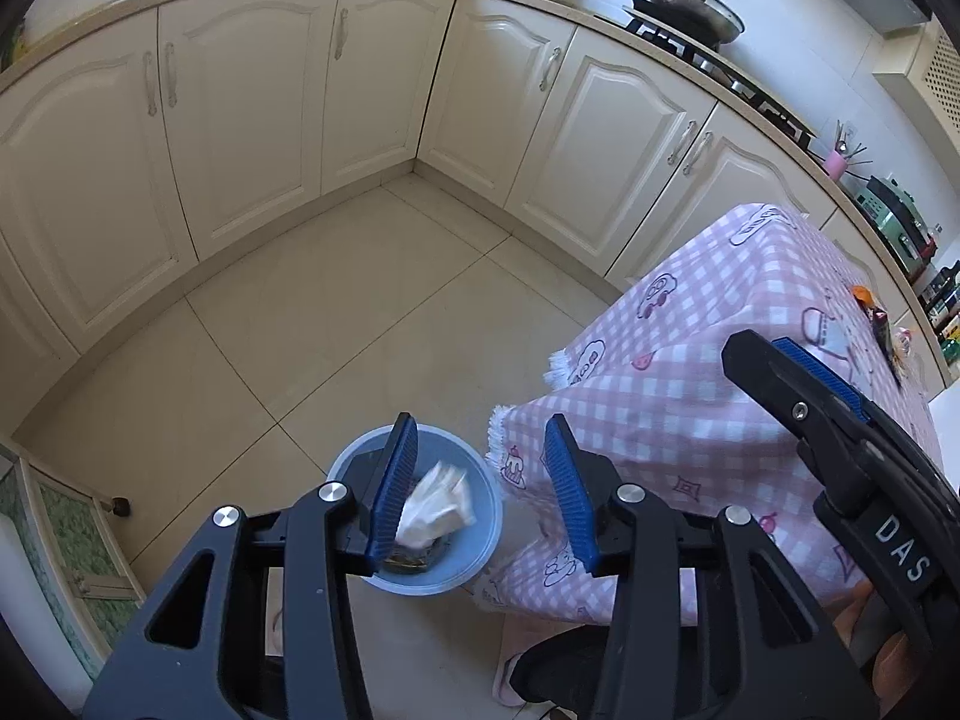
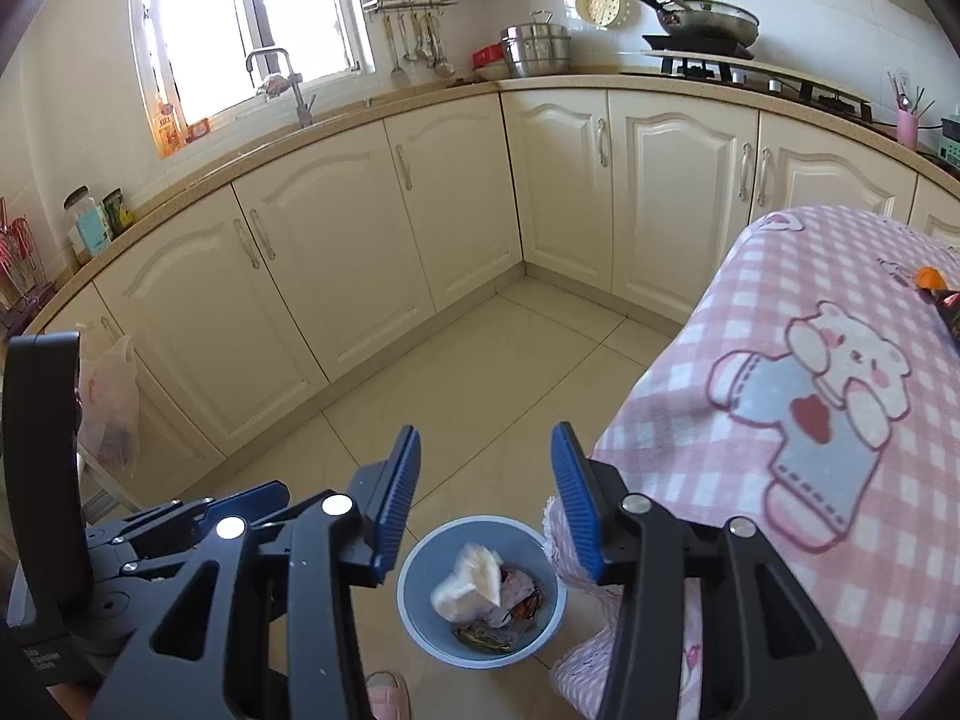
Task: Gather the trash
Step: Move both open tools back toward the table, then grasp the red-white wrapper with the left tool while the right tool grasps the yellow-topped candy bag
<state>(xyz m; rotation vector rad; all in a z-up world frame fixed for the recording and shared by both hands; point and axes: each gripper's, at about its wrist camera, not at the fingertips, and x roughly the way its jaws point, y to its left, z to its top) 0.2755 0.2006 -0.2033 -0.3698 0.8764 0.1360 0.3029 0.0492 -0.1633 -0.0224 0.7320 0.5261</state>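
A blue trash bin [image 1: 474, 564] stands on the floor beside the table; it also shows in the right wrist view [image 2: 420, 618]. A crumpled white tissue [image 1: 435, 507] is blurred above or inside the bin, also in the right wrist view [image 2: 471, 582]. Wrappers [image 2: 516, 600] lie in the bin. My left gripper [image 1: 480, 489] is open and empty above the bin. My right gripper [image 2: 483, 501] is open and empty above the bin; it also shows in the left wrist view [image 1: 798, 372]. More trash [image 2: 936, 291] lies on the pink checked tablecloth [image 2: 780, 390].
Cream kitchen cabinets [image 2: 360, 228] wrap the corner, with a sink tap [image 2: 288, 84] and a stove with a pan [image 2: 708, 21]. A plastic bag [image 2: 111, 396] hangs at the left. A pink slipper [image 2: 387, 693] is near the bin.
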